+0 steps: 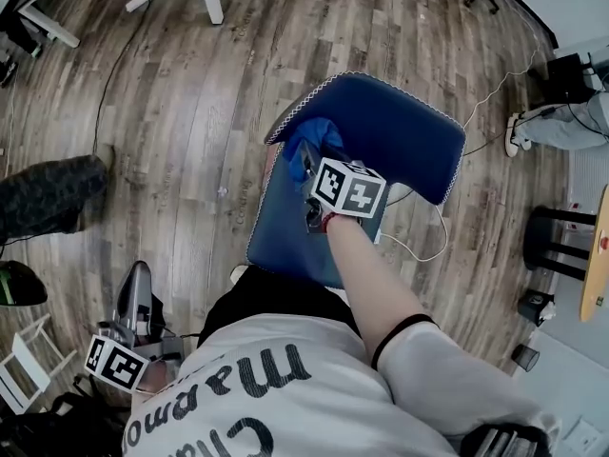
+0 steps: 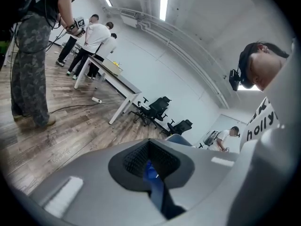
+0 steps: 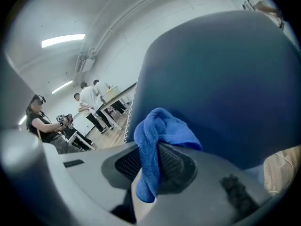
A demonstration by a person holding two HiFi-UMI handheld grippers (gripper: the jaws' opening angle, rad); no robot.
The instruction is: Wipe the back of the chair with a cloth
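Low at the left, left gripper [image 2: 151, 166]: grey plastic, ribbed dark jaws clenched together.
Fluffy blue terry cloth [image 3: 162, 128]: bunched, pinched in right gripper [image 3: 153, 163] jaws, against dark blue padded fabric chair [image 1: 400, 122].
Chair back: curved, white-stitched edge.

Right gripper [image 1: 309, 165] reaches forward, clamped on cloth [image 1: 316, 133] — left gripper [image 1: 136, 279] low, jaws together.

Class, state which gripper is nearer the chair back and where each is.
Right. The right gripper, shut on the blue cloth, is at the chair back; the left gripper is by the person's left side, well clear.
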